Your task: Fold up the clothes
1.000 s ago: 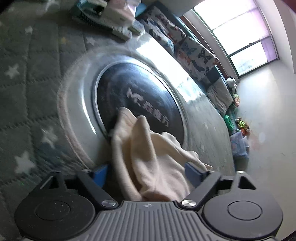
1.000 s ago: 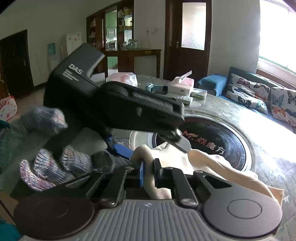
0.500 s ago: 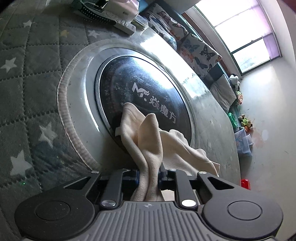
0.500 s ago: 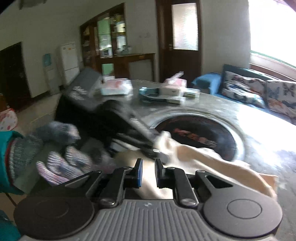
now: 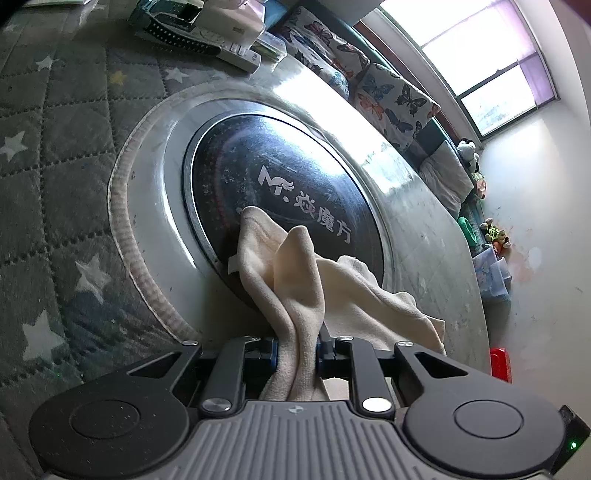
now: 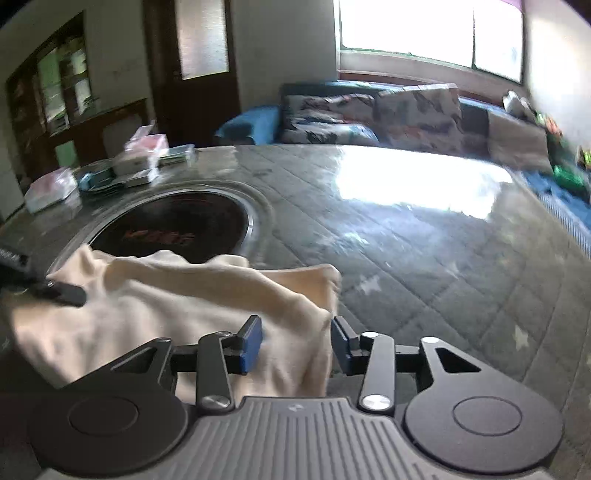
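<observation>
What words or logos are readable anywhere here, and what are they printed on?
"M." logo followed by three Chinese characters, in white: on the round black glass plate set into the table.
Red marks on that plate in the right wrist view: blurred, unreadable.
Print on the boxes at the table's far edge: too small to read.

Left tool (image 5: pixel 295 356) clamped closed; right tool (image 6: pixel 297 341) spread apart.

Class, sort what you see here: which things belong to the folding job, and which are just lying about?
Job: cloth; left claw, shut on it; right claw, open around it.
Lying about: boxes; cushions; toys; round black panel.
</observation>
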Demonstrator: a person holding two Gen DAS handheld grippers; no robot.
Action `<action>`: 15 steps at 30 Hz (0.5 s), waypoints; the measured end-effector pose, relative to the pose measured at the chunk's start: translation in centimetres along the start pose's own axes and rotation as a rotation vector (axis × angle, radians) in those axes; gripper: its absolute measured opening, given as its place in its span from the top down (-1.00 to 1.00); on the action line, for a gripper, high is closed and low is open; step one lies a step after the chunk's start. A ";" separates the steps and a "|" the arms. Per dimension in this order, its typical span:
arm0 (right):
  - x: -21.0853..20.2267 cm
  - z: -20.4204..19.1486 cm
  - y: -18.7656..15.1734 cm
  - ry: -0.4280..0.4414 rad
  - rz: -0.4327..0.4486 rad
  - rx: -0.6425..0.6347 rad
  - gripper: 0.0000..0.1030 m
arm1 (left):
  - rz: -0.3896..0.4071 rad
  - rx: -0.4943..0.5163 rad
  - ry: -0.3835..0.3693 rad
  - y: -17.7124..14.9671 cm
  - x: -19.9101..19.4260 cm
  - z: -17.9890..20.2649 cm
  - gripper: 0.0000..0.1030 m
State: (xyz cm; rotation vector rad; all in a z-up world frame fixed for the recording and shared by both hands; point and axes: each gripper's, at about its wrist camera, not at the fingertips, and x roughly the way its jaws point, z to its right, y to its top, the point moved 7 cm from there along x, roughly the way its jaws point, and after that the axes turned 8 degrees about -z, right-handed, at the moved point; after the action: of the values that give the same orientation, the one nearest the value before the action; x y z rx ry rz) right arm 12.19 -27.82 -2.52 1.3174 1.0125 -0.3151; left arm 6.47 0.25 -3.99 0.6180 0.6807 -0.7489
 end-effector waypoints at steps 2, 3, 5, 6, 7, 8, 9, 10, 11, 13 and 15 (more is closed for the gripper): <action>0.6 0.5 -0.1 0.012 -0.003 0.033 0.07 | 0.000 0.007 0.004 0.0 0.0 0.0 0.62; 0.9 0.5 -0.1 0.021 -0.004 0.043 0.07 | 0.000 0.011 0.006 0.0 0.0 0.0 0.62; 1.2 0.5 -0.2 0.032 -0.005 0.057 0.08 | 0.000 0.019 0.010 0.0 0.0 0.1 0.62; 1.3 0.5 -0.2 0.035 -0.003 0.066 0.08 | 0.002 0.022 0.012 0.0 0.1 0.2 0.62; 1.2 0.5 -0.3 0.040 0.000 0.073 0.09 | 0.004 0.027 0.015 0.0 0.1 0.2 0.62; 1.1 0.4 -0.2 0.046 0.002 0.078 0.11 | 0.006 0.032 0.018 0.0 0.1 0.2 0.61; 1.0 0.4 -0.2 0.052 0.004 0.084 0.17 | 0.007 0.036 0.021 0.0 0.1 0.3 0.61; 0.9 0.4 -0.2 0.057 0.006 0.089 0.34 | 0.008 0.040 0.024 0.0 0.1 0.3 0.62; 0.9 0.3 -0.2 0.063 0.008 0.094 0.43 | 0.008 0.045 0.028 0.0 0.1 0.3 0.63; 0.7 0.3 -0.1 0.074 0.012 0.105 0.67 | 0.010 0.057 0.040 0.0 0.1 0.5 0.63; 0.4 0.1 0.0 0.081 0.020 0.110 0.74 | 0.012 0.071 0.056 0.0 0.0 0.6 0.63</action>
State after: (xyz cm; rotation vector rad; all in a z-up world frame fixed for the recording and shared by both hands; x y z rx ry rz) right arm 12.42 -27.83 -2.82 1.4484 1.0619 -0.3075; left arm 6.71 -0.22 -3.62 0.7092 0.7035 -0.7496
